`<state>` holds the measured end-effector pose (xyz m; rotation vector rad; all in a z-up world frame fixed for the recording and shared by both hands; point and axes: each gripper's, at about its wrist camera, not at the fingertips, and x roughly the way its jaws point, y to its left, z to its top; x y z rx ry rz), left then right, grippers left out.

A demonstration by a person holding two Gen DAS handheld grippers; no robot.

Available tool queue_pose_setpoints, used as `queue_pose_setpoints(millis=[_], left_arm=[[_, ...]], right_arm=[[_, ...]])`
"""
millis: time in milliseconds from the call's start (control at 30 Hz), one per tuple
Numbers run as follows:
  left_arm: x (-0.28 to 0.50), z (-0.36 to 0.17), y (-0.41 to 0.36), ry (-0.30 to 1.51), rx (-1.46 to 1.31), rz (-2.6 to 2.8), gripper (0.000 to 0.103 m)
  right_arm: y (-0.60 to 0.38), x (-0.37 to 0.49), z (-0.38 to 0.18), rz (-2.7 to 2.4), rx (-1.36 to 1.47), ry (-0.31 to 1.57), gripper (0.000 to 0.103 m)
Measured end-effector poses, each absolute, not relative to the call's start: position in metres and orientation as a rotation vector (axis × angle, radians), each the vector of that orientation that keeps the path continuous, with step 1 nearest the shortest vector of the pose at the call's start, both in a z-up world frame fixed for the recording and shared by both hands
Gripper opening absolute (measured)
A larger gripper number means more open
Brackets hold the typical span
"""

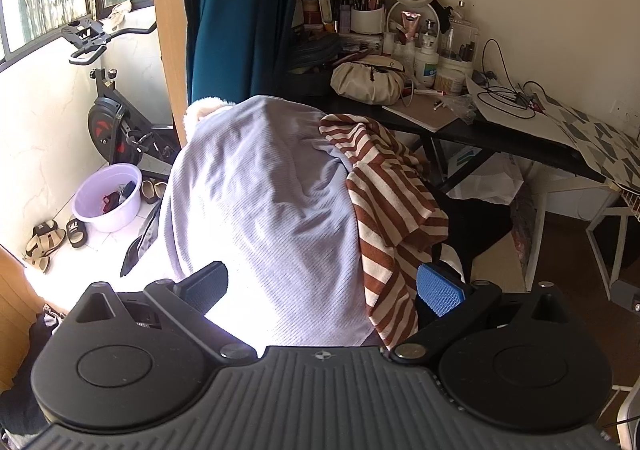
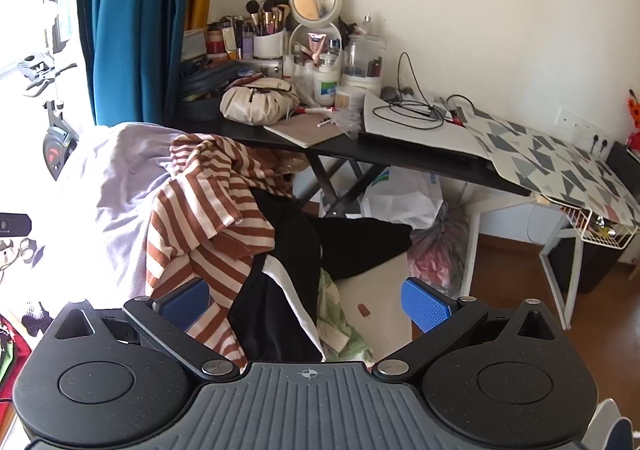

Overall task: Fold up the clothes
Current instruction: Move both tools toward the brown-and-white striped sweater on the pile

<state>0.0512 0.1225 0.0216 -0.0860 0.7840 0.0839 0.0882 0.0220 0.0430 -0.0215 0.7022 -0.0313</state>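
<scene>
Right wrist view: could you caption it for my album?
Open right gripper faces striped shirt and black garment.

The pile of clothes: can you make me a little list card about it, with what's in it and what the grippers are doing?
top garment: lavender ribbed top, draped over the heap
beside it: brown and white striped shirt, crumpled, partly overlapping the lavender one
lower down: black garment, under the striped shirt's edge
behind: black desk, crowded with makeup brushes and bottles
left gripper: open, holding nothing, facing the lavender top
right gripper: open, holding nothing, facing the black garment
folding: not yet begun
</scene>
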Motion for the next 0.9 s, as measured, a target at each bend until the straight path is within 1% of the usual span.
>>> queue_pose_setpoints(millis=[200,467,733,900], left_arm=[[0.059,0.012,0.137,0.843,-0.096,0.033,0.103],[0.061,0.015,0.142,0.799,0.012,0.032,0.103],[0.072,0.005,0.128,0.786,-0.020,-0.016,0.103],[0.086,-0.002,0.112,0.761,-0.019,-0.015,0.103]], right_arm=[[0.031,0.092,0.039,-0.004,0.028,0.700,0.102],[0.034,0.099,0.022,-0.003,0.147,0.761,0.102],[0.023,0.102,0.011,-0.016,0.160,0.775,0.102],[0.005,0.126,0.001,-0.018,0.121,0.784,0.102]])
